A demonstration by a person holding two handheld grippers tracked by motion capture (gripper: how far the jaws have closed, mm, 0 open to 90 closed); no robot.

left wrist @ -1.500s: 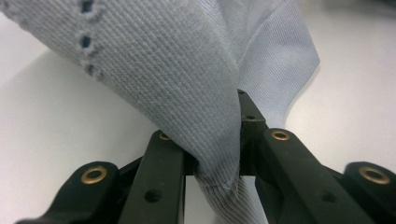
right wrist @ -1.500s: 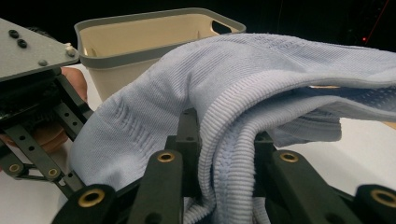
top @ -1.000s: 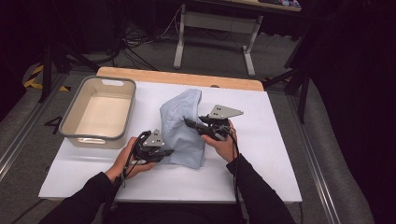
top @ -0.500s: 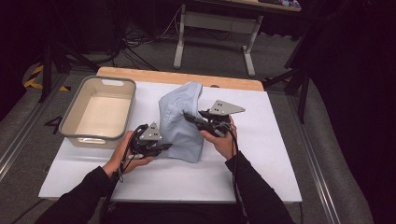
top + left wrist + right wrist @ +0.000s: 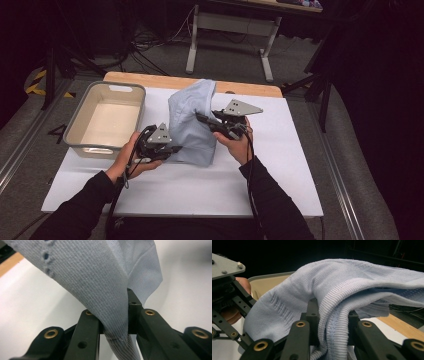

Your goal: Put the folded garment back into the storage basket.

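Left gripper (image 5: 172,149) has its jaws nearly closed, pinching the pale blue garment (image 5: 192,117) at its seven o'clock edge. Right gripper (image 5: 202,119) clamps the ribbed hem at three o'clock, jaws narrow too.

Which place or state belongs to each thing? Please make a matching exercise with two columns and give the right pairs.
Things:
1. light blue garment
2. beige bin
3. left tool
4. wooden strip

Places or states:
A. at the far edge of the table
B. shut on the lower edge of the cloth, near the bin
C. lifted between both tools, hanging down to the white table
D. on the table's left side, with nothing visible in it

Pairs: 1-C, 2-D, 3-B, 4-A
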